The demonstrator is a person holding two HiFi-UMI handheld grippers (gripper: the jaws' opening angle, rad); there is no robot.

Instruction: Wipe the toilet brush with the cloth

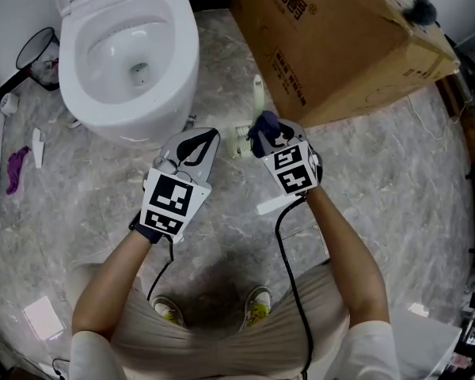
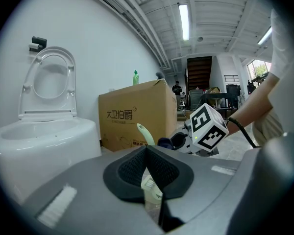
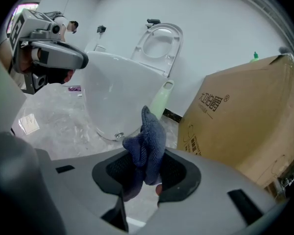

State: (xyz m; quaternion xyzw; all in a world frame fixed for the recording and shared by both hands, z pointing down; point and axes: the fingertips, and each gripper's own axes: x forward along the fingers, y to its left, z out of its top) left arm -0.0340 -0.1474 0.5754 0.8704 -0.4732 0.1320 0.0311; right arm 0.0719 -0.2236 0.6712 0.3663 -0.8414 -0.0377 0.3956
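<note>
The toilet brush (image 1: 257,93) has a pale green handle and a white head, and it lies low over the floor between the toilet (image 1: 131,54) and the cardboard box (image 1: 340,38). My left gripper (image 1: 212,138) is shut on the brush's white head end (image 2: 150,185); the green handle (image 2: 145,133) points away from it. A dark blue cloth (image 3: 148,145) is bunched in my shut right gripper (image 3: 144,176). The cloth (image 1: 260,126) sits against the handle (image 3: 159,100), just right of the left gripper's tips.
The white toilet with raised seat (image 2: 48,84) stands close on the left. The big box carries a green bottle (image 2: 135,77). A black-rimmed bin (image 1: 38,54), a purple scrap (image 1: 16,169) and white paper (image 1: 43,316) lie on the marble floor. A cable (image 1: 289,260) trails from the right gripper.
</note>
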